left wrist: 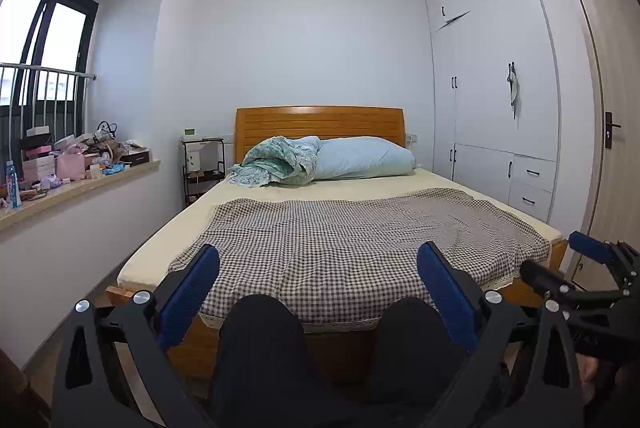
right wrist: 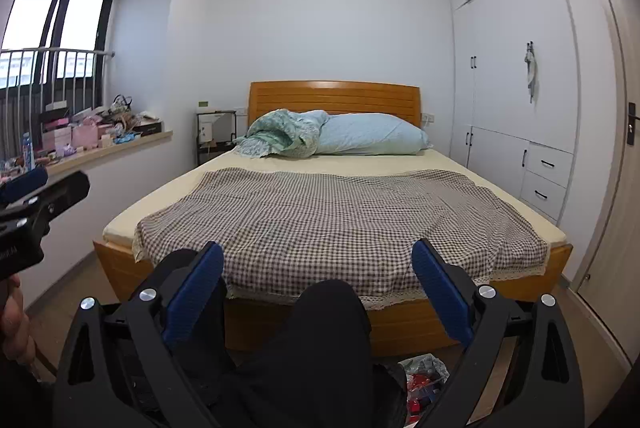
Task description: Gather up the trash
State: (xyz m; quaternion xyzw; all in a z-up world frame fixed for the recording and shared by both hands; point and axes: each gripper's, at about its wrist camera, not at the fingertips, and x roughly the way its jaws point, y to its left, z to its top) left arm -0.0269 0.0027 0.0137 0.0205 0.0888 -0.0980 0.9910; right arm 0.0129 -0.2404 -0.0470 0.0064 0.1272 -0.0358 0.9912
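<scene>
Both blue-padded grippers, left gripper (left wrist: 318, 292) and right gripper (right wrist: 318, 288), gape wide, empty; the crinkly clear plastic trash bag (right wrist: 424, 376) on the floor (light, soft) likely suits pinching at its bunched top.

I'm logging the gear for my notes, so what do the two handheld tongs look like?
Both tongs, left and right, match: black angular frames, round silver bolt heads, and long blue ribbed pads lining each finger. No cables show. The person wears dark trousers.
</scene>
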